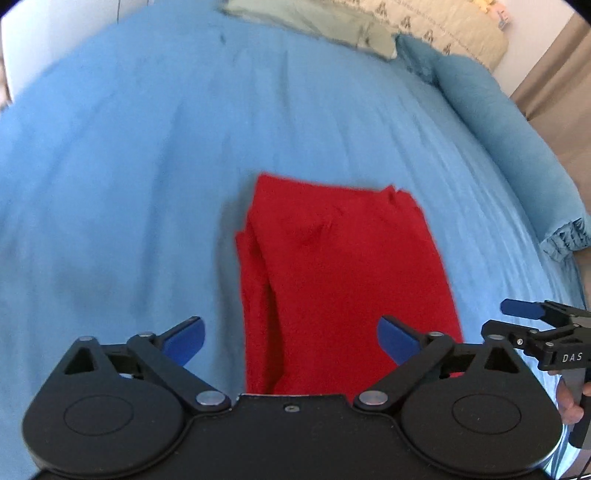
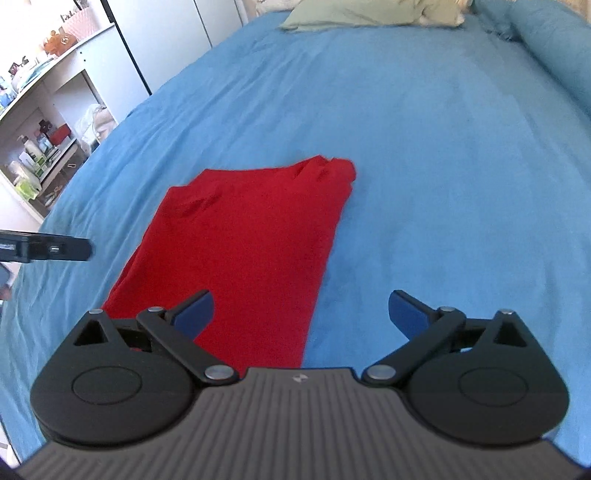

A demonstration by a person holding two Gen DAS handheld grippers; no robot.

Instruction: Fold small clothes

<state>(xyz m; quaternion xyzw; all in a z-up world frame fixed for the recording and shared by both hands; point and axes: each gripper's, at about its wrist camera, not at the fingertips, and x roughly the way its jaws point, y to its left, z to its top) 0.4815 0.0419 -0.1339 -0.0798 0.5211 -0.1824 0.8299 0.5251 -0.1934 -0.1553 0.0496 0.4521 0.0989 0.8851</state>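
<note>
A red garment [image 1: 343, 273] lies folded into a long strip on the blue bedspread [image 1: 129, 166]; it also shows in the right wrist view [image 2: 243, 243]. Its near end runs under both grippers. My left gripper [image 1: 291, 341] is open and empty, its blue pads spread over the strip's near left part. My right gripper [image 2: 301, 315] is open and empty above the strip's near right edge. The right gripper [image 1: 535, 332] also shows at the right edge of the left wrist view. The left gripper's body [image 2: 48, 249] shows at the left edge of the right wrist view.
A pale green cloth [image 2: 354, 14] lies at the far end of the bed. A blue pillow [image 1: 509, 147] lies along the bed's right side. White shelves [image 2: 40, 122] with bottles and small items stand to the left of the bed.
</note>
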